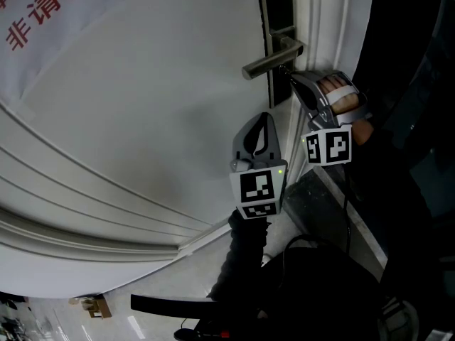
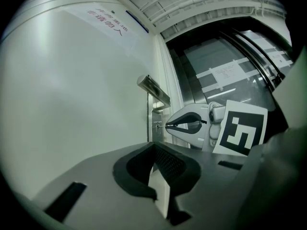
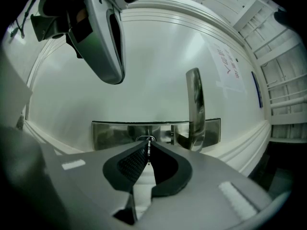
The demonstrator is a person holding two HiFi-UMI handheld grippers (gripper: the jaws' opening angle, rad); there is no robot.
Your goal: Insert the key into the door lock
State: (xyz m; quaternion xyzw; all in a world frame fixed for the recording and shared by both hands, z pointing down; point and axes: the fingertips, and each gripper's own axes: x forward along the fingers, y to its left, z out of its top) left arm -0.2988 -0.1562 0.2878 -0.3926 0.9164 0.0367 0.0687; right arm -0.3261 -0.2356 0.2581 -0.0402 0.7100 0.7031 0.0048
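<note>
A steel lock plate (image 1: 278, 20) with a lever handle (image 1: 273, 60) sits on the white door (image 1: 142, 98). My right gripper (image 1: 290, 77) is just below the handle, shut on a thin metal key (image 3: 148, 150). The key's tip is at the round keyhole (image 3: 146, 139), and how far in it is I cannot tell. From the left gripper view the key (image 2: 161, 125) runs level from the right gripper (image 2: 169, 125) to the keyhole (image 2: 156, 125). My left gripper (image 1: 264, 117) hangs lower, a little left of the lock, shut with nothing in it.
The door frame (image 1: 323, 20) runs along the right of the lock, with a dark glass panel (image 2: 230, 75) beyond it. A white sheet with red characters (image 1: 39, 9) is stuck to the door at upper left. A person's dark sleeve (image 1: 242, 261) is below.
</note>
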